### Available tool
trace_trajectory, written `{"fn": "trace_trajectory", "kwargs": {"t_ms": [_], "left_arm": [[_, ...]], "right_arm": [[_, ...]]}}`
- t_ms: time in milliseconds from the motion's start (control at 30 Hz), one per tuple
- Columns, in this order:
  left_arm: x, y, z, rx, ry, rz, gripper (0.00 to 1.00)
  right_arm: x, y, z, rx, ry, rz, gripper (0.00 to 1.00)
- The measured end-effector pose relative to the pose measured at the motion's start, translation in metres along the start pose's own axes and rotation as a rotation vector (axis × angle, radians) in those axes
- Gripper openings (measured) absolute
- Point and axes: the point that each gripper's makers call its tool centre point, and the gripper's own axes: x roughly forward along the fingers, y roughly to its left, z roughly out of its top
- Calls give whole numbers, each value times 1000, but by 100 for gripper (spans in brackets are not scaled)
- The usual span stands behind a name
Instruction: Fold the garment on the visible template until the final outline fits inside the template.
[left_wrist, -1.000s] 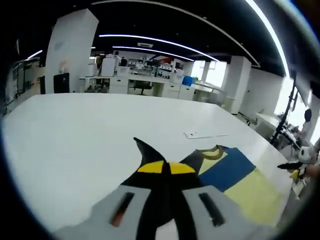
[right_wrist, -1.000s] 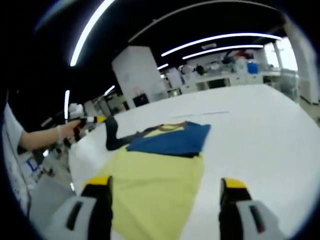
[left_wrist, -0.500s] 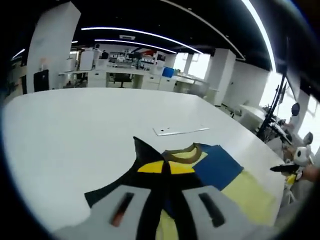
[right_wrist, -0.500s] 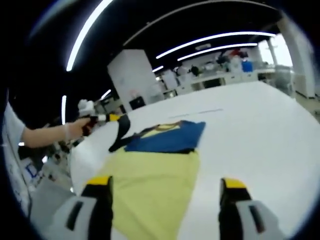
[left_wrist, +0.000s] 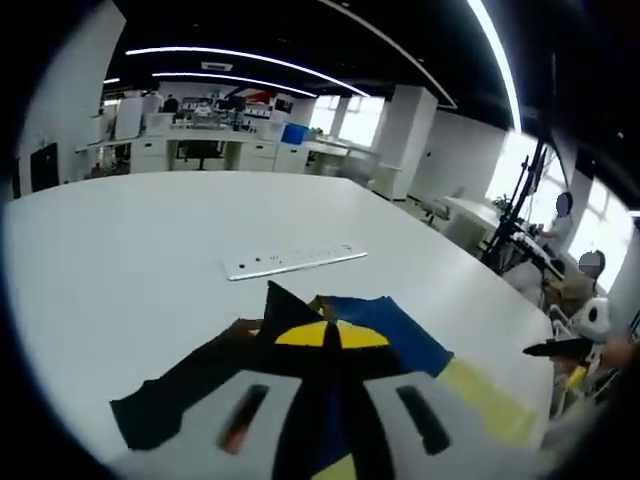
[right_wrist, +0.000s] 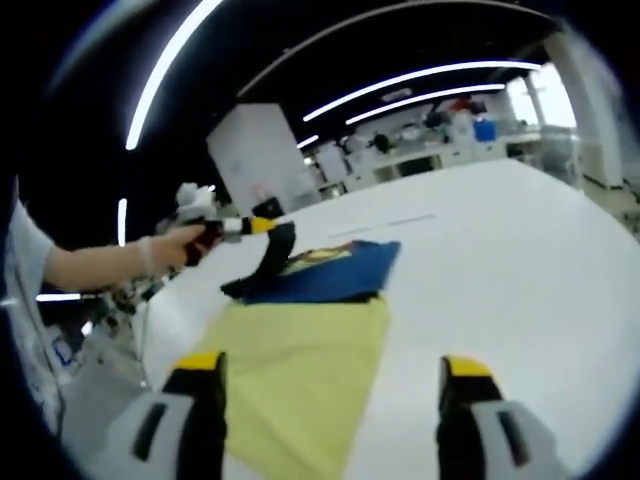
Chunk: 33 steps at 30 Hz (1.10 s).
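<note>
The garment lies on the white table: a pale yellow body, a blue folded part and a black sleeve. My left gripper is shut on the black sleeve and holds it lifted over the blue part. In the right gripper view the left gripper comes in from the left, held by a hand. My right gripper stands open above the yellow hem, nothing between its fingers. The right gripper appears at the right of the left gripper view.
A long white strip lies flat on the table beyond the garment. The table edge runs close on the right. Desks and shelves stand far behind, and people sit off to the right.
My left gripper has carried the black sleeve up and across onto the blue part, toward the garment's middle. The right gripper stays open over the yellow hem.
</note>
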Motion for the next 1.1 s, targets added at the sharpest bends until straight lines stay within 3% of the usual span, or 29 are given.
{"fn": "trace_trajectory", "kwargs": {"t_ms": [67,267,533,1100], "left_arm": [[10,-16,-1,2,9,-28,0],[35,-41,-6,18,27,-70,0],[49,-77,-21,11,49,-122,0],[78,-112,-66,17,156,-190,0]], "right_arm": [[-3,-2,-1,8,-5,-7,87],[-7,-6,-4,25,-10,-20,87],[-10,-14,-6,43,-17,-31,87],[-11,-21,-14,74,-18,-46,87]]}}
